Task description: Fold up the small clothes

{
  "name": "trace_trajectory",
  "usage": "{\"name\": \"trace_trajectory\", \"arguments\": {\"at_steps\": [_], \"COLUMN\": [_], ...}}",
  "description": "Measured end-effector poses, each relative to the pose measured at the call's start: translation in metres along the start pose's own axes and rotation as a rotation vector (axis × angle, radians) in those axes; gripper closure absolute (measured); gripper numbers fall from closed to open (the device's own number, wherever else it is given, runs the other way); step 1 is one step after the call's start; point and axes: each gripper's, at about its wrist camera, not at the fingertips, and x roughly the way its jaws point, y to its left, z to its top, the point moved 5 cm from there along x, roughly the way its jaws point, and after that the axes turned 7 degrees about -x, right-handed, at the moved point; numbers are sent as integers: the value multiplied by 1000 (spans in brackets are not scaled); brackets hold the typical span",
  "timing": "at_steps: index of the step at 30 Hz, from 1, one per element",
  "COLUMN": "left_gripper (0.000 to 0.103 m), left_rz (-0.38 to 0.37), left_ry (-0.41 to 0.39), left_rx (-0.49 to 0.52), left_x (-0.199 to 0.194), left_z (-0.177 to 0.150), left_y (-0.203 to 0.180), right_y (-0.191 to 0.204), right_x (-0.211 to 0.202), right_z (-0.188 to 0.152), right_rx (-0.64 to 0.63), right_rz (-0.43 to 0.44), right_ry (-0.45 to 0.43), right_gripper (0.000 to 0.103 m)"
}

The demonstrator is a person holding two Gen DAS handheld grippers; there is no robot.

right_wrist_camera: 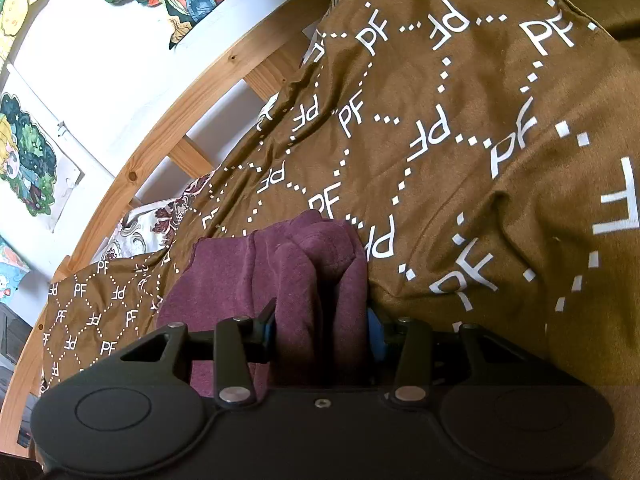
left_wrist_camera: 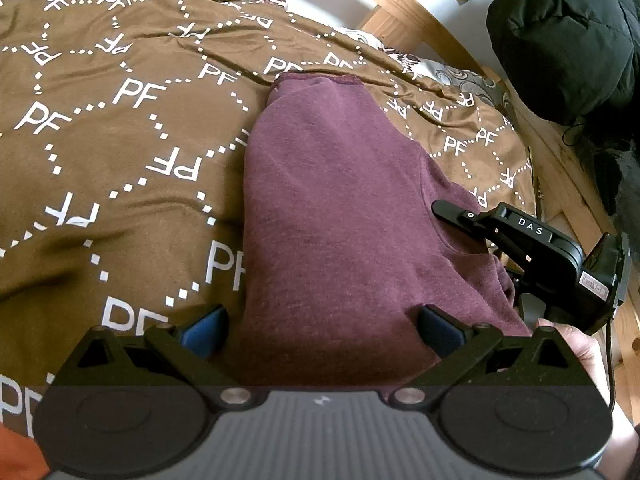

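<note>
1. In the left wrist view, a maroon garment (left_wrist_camera: 340, 216) is seen lying on a brown bedspread (left_wrist_camera: 120, 140) printed with white "PF" letters and dotted diamonds; it stretches from the near edge toward the far side, already folded into a long narrow shape.
2. The left gripper (left_wrist_camera: 324, 330) is held over the near end of the garment, its blue-padded fingers (left_wrist_camera: 206, 334) spread wide apart and released; nothing is pinched between them.
3. At the right, the right gripper (left_wrist_camera: 520, 240) is seen at the garment's right edge, with a hand (left_wrist_camera: 580, 348) partly shown below it.
4. A wooden bed frame (left_wrist_camera: 424, 20) and a black bundle (left_wrist_camera: 568, 40) are seen at the far right.
5. In the right wrist view, the right gripper (right_wrist_camera: 320, 330) is seen with its fingers (right_wrist_camera: 268, 330) clenched on a bunched fold of the maroon garment (right_wrist_camera: 280, 264), which rises between the pads.
6. The bedspread (right_wrist_camera: 460, 140) fills the right and far side; the bed frame (right_wrist_camera: 160, 148) and a wall with coloured drawings (right_wrist_camera: 28, 168) are seen at the left.
</note>
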Motion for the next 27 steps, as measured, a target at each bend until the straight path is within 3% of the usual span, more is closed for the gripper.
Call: {"name": "trace_trajectory", "arguments": {"at_steps": [4, 9, 18, 20, 22, 27], "left_gripper": [0, 1, 22, 35, 41, 46], "left_rz": [2, 3, -7, -5, -7, 24], "left_ry": [2, 16, 9, -14, -52, -173], "left_rx": [-9, -26, -21, -14, 27, 181], "left_x": [-4, -6, -13, -19, -27, -48], "left_z": [0, 0, 0, 1, 3, 5], "left_y": [0, 0, -6, -8, -14, -36], "right_y": [1, 7, 18, 25, 34, 68], "right_x": [1, 1, -1, -4, -10, -30], "right_z": [1, 3, 6, 7, 9, 12], "right_rx": [-3, -48, -79, -102, -143, -319], "right_rz": [-8, -14, -27, -15, 10, 52], "right_ry": [3, -4, -34, -47, -69, -172], "right_gripper": [57, 66, 76, 79, 80, 82]}}
